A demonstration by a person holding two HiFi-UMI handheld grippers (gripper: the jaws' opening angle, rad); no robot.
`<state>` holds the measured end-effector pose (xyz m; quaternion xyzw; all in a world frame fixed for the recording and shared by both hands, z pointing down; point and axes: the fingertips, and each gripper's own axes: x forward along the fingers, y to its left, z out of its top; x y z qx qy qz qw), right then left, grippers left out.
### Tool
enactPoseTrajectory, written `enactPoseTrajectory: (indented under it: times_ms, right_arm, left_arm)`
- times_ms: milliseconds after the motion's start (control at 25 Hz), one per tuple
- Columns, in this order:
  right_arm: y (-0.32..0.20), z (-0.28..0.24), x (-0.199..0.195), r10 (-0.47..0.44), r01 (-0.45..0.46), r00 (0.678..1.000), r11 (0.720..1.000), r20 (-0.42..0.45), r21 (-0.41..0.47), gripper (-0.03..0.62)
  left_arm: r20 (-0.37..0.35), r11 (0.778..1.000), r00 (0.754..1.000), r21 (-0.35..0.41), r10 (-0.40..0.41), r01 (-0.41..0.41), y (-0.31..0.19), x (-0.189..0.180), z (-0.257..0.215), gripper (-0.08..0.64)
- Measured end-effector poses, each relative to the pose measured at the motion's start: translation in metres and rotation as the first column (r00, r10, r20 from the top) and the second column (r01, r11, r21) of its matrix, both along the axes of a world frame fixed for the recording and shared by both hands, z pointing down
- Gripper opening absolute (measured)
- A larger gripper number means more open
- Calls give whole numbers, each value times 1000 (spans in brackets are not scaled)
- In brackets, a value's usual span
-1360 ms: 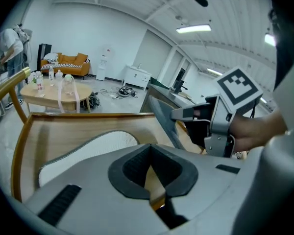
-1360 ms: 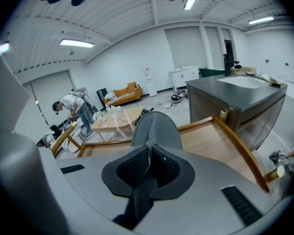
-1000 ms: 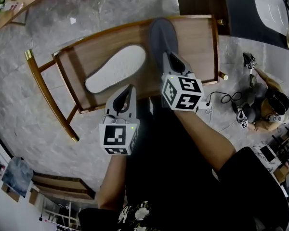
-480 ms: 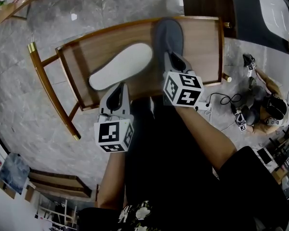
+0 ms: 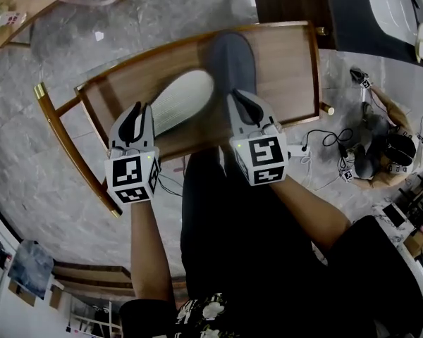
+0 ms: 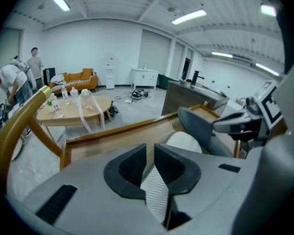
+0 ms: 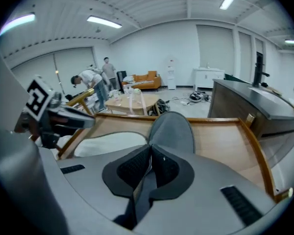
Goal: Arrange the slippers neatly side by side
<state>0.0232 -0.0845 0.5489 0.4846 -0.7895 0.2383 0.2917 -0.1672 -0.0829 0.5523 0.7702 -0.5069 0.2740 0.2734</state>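
Head view takes in a wooden tray table (image 5: 289, 69) with a raised rim, and both slippers lie on its top. The grey slipper (image 5: 229, 58) runs along the 12-to-6 o'clock line, with its toe at 12. The white slipper (image 5: 187, 98) lies to the left of it, pale ribbed sole up. Its long axis slants from about 8 o'clock up to 2 o'clock, so the toe comes in just beside the grey one's flank while the heel splays away.

The left gripper (image 5: 136, 111) sits at that splayed heel, and the rest of the white slipper stretches off toward 2 o'clock from it. Its jaws have just been opening. In the left gripper view they stand slightly apart, the ribbed sole shows in the gap, and the pads do not press on it. The right gripper (image 5: 240, 97) is clenched on the grey slipper's heel edge, a thin grey strip pinched between its pads.

The left gripper is plainly nearer the white slipper. Judging by the slant, the pair would line up if that heel swung toward 6 o'clock.

The gripper bodies hide both heels from above, so whether the toe touches the grey flank cannot be told. The person's dark trousers cover the table's near rim.
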Motion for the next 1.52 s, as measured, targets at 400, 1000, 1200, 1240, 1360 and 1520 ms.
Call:
enactPoseTrajectory:
  times_ms: [400, 1000, 1200, 1240, 1360, 1520]
  right_arm:
    - [9, 5, 6, 66, -64, 996, 998, -62, 28, 6]
    - [-24, -14, 43, 394, -388, 905, 919, 164, -68, 5]
    - [-17, 6, 29, 340, -326, 932, 938, 130, -114, 5]
    - [-16, 5, 27, 317, -306, 940, 947, 123, -103, 5]
    - [-16, -5, 30, 242, -238, 967, 970, 86, -48, 5]
    - [-18, -15, 34, 161, -161, 986, 987, 43, 5, 5]
  left_arm:
    - [41, 949, 962, -179, 271, -260, 2, 8, 33, 74]
    - [-76, 981, 992, -157, 101, -112, 14, 19, 25, 69]
    - [-84, 983, 993, -160, 81, -93, 19, 16, 28, 69]
    - [-88, 983, 993, -161, 74, -87, 20, 16, 28, 69]
    - [-98, 985, 993, -158, 60, -75, 20, 19, 29, 69]
    - [-107, 985, 993, -156, 50, -67, 21, 22, 30, 69]
